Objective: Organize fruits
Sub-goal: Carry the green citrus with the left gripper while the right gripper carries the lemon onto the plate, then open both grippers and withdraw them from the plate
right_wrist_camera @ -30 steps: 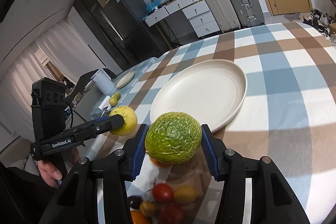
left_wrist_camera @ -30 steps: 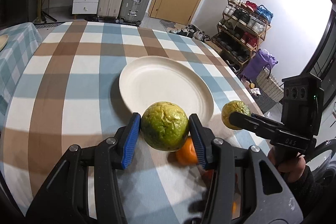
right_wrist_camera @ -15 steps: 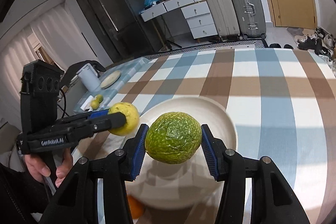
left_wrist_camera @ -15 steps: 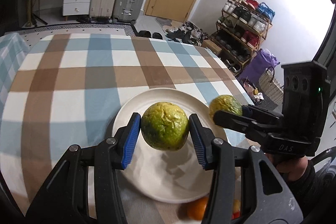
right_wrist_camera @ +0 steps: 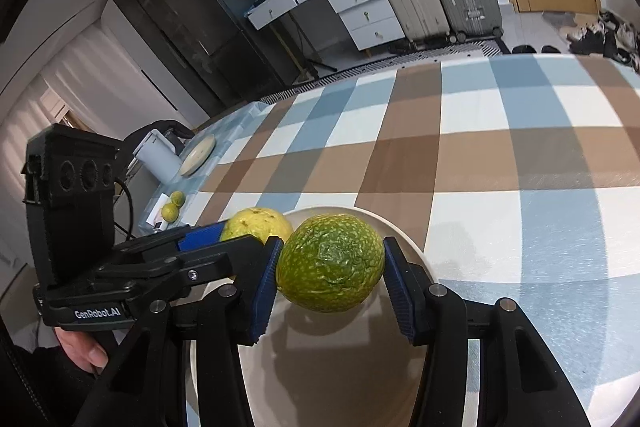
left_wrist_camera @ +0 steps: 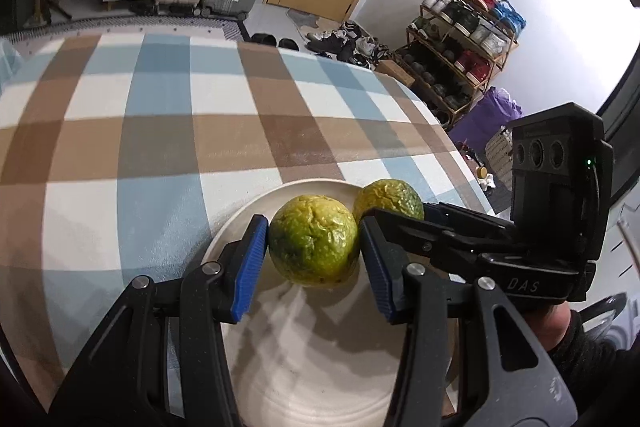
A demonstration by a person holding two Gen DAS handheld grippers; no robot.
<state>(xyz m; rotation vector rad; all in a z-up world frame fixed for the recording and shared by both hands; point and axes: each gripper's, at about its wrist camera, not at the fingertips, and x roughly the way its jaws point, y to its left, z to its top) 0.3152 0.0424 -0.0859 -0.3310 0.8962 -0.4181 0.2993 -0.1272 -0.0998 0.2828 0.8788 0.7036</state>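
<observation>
Over the cream plate point(left_wrist_camera: 320, 379) our left gripper point(left_wrist_camera: 314, 253) clamps a yellow-green fruit point(left_wrist_camera: 313, 246); beside it our right gripper point(right_wrist_camera: 330, 273) clamps a greener fruit point(right_wrist_camera: 330, 263).

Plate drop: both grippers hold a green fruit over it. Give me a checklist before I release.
1. Left gripper shut on its fruit: ok.
2. Right gripper shut on its fruit: ok.
3. Both fruits over the plate: ok.
4. Plate bare below the fruits: ok.
5. Fruits resting on the plate: cannot tell; shadows suggest they hang just above.
6. Gap between the two fruits: not ok; they look nearly touching, and the grippers sit very close together.
</observation>
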